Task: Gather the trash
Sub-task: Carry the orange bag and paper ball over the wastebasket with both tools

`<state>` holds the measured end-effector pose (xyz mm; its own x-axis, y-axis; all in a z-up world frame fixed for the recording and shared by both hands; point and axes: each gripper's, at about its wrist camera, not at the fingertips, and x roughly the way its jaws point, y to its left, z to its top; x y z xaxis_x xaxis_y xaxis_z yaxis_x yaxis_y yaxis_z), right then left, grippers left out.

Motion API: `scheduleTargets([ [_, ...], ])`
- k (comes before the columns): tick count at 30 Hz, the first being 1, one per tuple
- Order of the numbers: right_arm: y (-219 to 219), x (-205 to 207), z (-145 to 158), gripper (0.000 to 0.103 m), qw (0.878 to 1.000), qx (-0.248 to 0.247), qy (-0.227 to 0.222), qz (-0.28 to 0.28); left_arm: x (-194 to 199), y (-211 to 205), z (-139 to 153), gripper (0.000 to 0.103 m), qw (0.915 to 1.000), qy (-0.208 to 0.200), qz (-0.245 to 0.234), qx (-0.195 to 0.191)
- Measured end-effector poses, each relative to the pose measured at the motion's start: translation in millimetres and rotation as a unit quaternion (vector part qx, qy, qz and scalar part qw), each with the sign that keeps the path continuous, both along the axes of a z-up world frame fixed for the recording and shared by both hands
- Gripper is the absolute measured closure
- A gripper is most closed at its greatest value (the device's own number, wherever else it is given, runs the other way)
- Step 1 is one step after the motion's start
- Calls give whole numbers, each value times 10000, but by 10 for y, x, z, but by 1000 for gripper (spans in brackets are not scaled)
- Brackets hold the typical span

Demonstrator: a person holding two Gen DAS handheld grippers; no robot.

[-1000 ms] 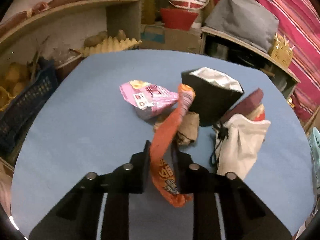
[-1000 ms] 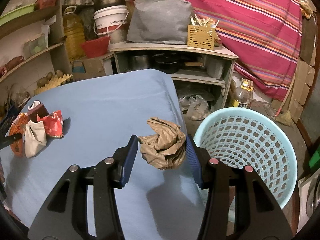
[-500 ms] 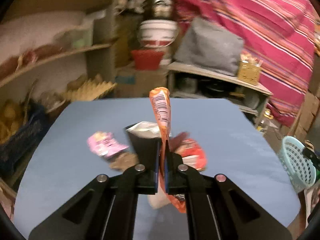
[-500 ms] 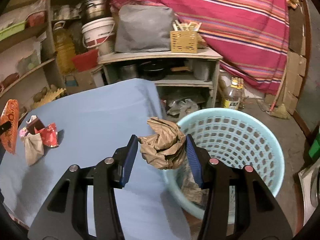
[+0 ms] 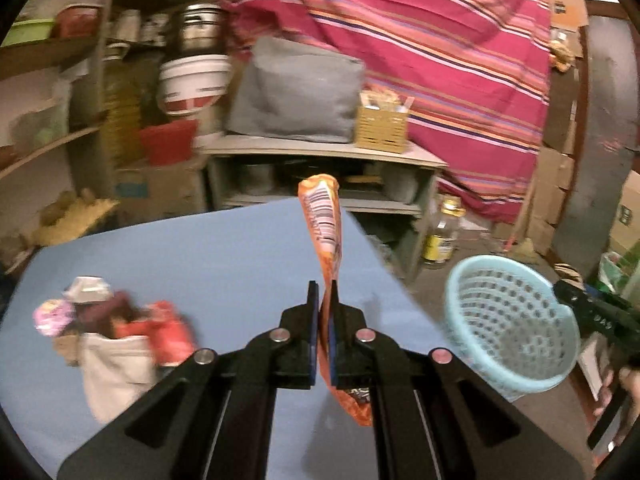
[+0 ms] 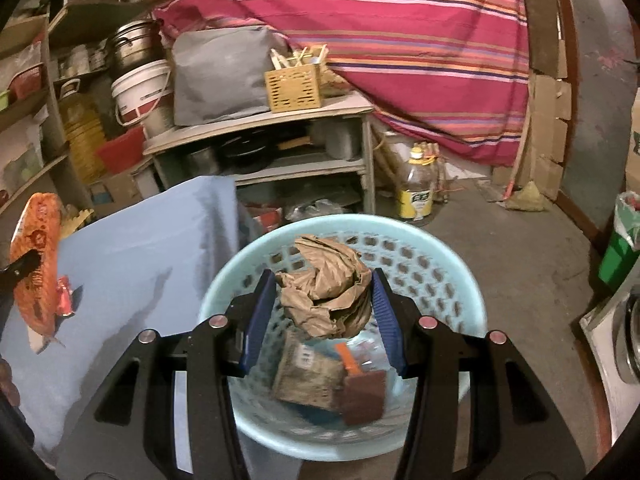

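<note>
the left gripper [image 5: 325,300] has its fingers [image 5: 313,320] pressed together on an orange snack wrapper [image 5: 324,220]. the wrapper stands up out of the fingertips with its barcode end topmost, and its lower end hangs out beneath the fingers. beyond and below the fingers lies the blue table [image 5: 200,256]. down to the left of the fingers, on the table, sits a blurred heap of remaining trash [image 5: 116,324]: a white pouch, a red wrapper, a pink wrapper and something dark, touching one another. to the right of the fingers, off the table's edge, a light blue basket [image 5: 508,320] stands on the floor, and the other gripper's black body pokes in at its far right rim.

the right gripper [image 6: 325,300] has its blue-padded fingers [image 6: 260,316] clamped on a crumpled brown paper ball [image 6: 324,288], one pad on each side. the ball fills the space between them and hangs directly over the open mouth of the basket [image 6: 400,236], above its rim. under the fingers, inside the basket, lie a worn brownish packet [image 6: 308,376], a dark red packet [image 6: 364,396] with an orange strip just above it, and something blue at the bottom. well to the left of the fingers, at the frame's edge, the orange wrapper [image 6: 38,256] shows again, pinched in the tip of the left gripper above the table [image 6: 152,248]. just below it a scrap of red trash lies on the table.
</note>
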<state>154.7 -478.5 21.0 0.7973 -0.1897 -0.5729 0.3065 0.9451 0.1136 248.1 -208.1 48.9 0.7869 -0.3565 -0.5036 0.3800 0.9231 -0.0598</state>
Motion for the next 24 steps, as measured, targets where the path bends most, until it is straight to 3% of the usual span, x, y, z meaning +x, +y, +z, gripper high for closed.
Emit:
scheduleTargets([
  [5,-132,-50,7,54,9999,51,-80,-100,-18,-537,-46,99,9992,-11,-371,-114],
  [9,-181,-63,-13,54,9999,59,-62,-120,-44,-971,-79,99,9982,-155,-571,25],
  [16,-311,-118,-21,54,9996,83,-65,-264,65,-1448,-215,99,9950,222,-976,-60],
  [24,-521,-161,-91,54,9982,269,-17,-526,135,-1776,-337,98,9919,310,-1224,98],
])
